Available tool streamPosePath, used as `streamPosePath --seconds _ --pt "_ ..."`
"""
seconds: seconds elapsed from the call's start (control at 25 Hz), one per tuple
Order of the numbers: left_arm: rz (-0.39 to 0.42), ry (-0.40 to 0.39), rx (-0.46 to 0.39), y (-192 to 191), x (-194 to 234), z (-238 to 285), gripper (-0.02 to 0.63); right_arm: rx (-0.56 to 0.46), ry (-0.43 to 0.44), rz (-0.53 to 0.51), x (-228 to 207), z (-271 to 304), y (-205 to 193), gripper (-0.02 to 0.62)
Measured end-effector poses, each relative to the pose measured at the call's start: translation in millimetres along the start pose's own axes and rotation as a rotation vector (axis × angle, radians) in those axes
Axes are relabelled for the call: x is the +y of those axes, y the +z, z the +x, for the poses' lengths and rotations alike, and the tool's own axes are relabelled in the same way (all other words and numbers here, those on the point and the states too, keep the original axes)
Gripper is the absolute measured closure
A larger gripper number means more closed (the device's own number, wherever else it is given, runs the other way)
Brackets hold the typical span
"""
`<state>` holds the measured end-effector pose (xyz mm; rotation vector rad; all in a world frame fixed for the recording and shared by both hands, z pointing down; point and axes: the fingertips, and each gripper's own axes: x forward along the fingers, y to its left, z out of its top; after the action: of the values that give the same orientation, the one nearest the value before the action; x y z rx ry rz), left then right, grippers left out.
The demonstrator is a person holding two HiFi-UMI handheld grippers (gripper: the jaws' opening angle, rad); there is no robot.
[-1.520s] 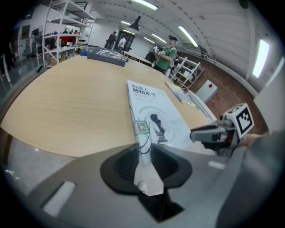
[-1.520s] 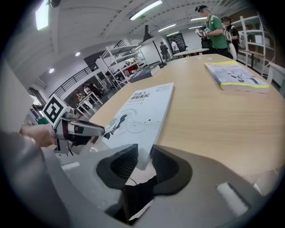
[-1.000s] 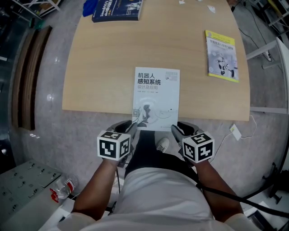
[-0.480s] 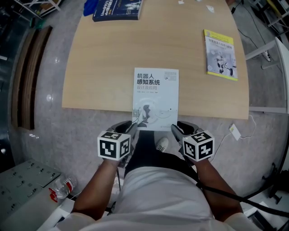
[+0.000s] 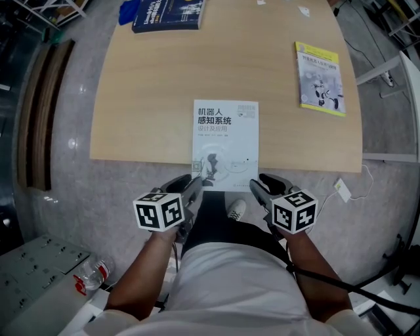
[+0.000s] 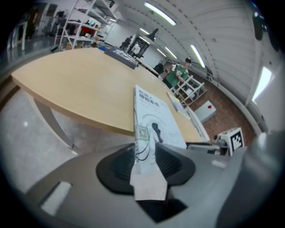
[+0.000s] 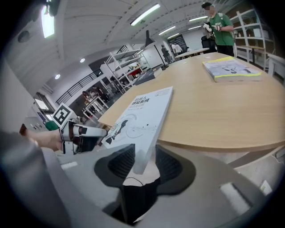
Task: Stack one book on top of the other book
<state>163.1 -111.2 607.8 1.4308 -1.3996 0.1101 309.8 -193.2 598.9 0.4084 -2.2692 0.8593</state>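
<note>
The white book lies face up at the middle of the table's near edge, its long sides running toward the far edge and its near end sticking out past the table over the floor. Its cover is pale, with dark printed characters near the top, a small panel at the upper right and a thin line drawing with a dark figure lower down. The left gripper is at the book's near left corner and the right gripper at its near right corner. Both sets of jaws have just been opening. In the left gripper view the corner of the book stands between the parted pads, and in the right gripper view the other corner sits in the gap with space on both sides, so neither is clamped on it. A yellow book lies flat near the table's right edge, well apart from the white one. A dark blue book rests at the far left corner. On the floor below the near edge are a shoe between the grippers and a plastic bottle off to the left.
</note>
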Motion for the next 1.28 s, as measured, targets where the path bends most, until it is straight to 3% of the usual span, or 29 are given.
streamPosePath --seconds 0.28,0.44,0.72,0.84,1.08,1.28 --pt "-0.256 -0.164 0.001 -1 3 13 0.433 -0.027 0.174 0.266 -1 14 -3 0.411" --pt "-0.293 -0.224 0.030 -4 2 19 0.434 -0.041 0.230 0.331 3 23 0 0.411" --pt "-0.250 -0.237 0.056 -4 -2 19 0.485 -0.020 0.225 0.363 3 28 0 0.433" --pt "-0.185 -0.215 0.052 -2 -6 17 0.500 -0.024 0.203 0.331 6 24 4 0.461" --pt "0.035 -0.125 0.002 4 -24 9 0.517 -0.063 0.167 0.224 19 6 17 0.501" --pt "0.065 -0.165 -0.029 13 -53 6 0.512 -0.143 0.131 0.156 17 -26 34 0.503"
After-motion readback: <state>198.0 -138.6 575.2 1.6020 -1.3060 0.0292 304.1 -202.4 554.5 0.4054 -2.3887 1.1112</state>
